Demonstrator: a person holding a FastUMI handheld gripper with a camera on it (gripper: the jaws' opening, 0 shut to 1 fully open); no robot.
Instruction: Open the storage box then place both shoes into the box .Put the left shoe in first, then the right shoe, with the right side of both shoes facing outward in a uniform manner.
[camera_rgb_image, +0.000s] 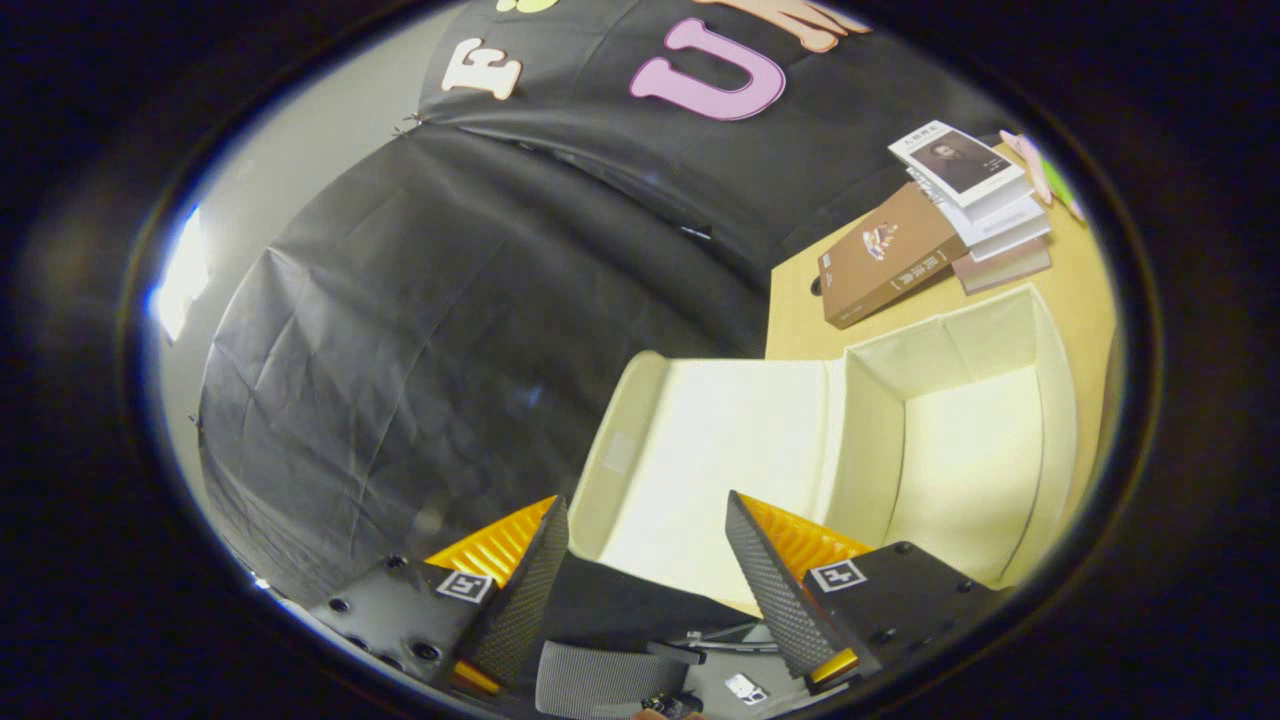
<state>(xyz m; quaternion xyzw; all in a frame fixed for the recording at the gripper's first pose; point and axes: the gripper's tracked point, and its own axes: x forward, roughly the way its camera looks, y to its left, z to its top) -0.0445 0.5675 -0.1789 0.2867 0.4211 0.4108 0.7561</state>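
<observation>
Just ahead of the gripper (645, 545), whose fingers are spread wide and empty, the storage box (950, 440) is seen open

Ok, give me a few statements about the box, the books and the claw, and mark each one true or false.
1. The storage box is open, with its lid folded out toward the claw. True.
2. A shoe lies inside the box. False: its inside is empty.
3. The claw is shut on the lid. False: its fingers stand apart, holding nothing.
4. A stack of books sits on the table beyond the box. True.
5. The brown book rests inside the box. False: it lies on the table, leaning against the stack.
</observation>
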